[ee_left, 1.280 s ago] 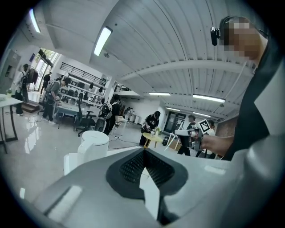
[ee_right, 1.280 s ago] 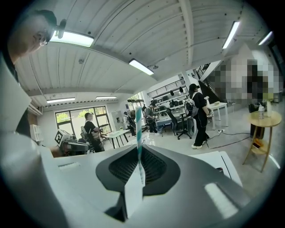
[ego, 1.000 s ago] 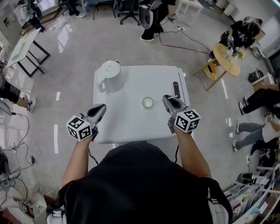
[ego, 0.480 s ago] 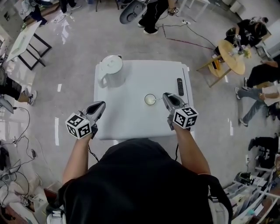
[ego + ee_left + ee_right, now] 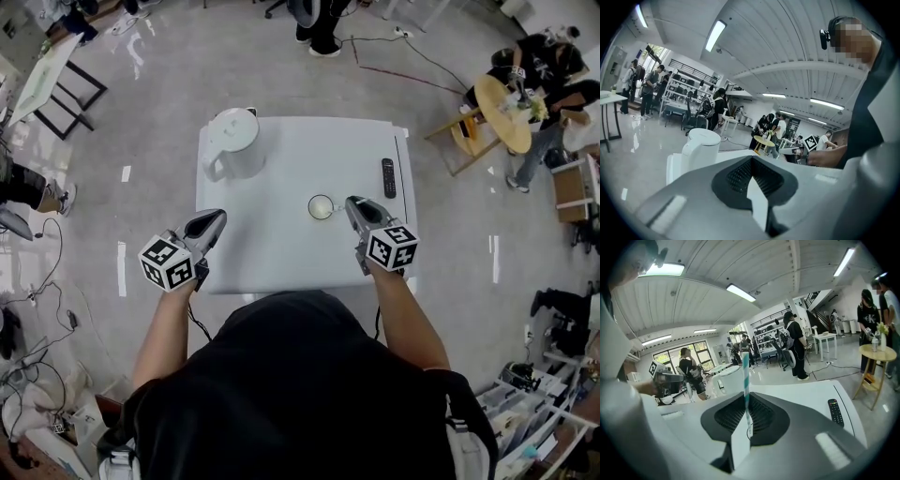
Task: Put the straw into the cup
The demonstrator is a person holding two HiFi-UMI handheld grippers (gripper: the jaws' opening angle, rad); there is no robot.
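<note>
White table [image 5: 300, 159]: right gripper [image 5: 352, 203] level, jaws pinching straw [image 5: 746, 376] upright beside cup [image 5: 321, 207]; left gripper [image 5: 217, 217] jaws closed, at left edge.

Grey two-jaw left gripper [image 5: 214, 218]: jaws together, nothing between them, bare forearm extended forward. Grey right gripper [image 5: 352, 202]: jaws pinched on an upright teal-and-white striped straw [image 5: 746, 376].

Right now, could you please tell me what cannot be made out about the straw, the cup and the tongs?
Cup: too small in the head view to tell its contents; in the right gripper view, the body of the right tongs hides it.
Straw: its lower end is buried between the tongs; in the head view it is too thin to tell whether it reaches the cup.
Remote: its buttons are too small to read.
</note>
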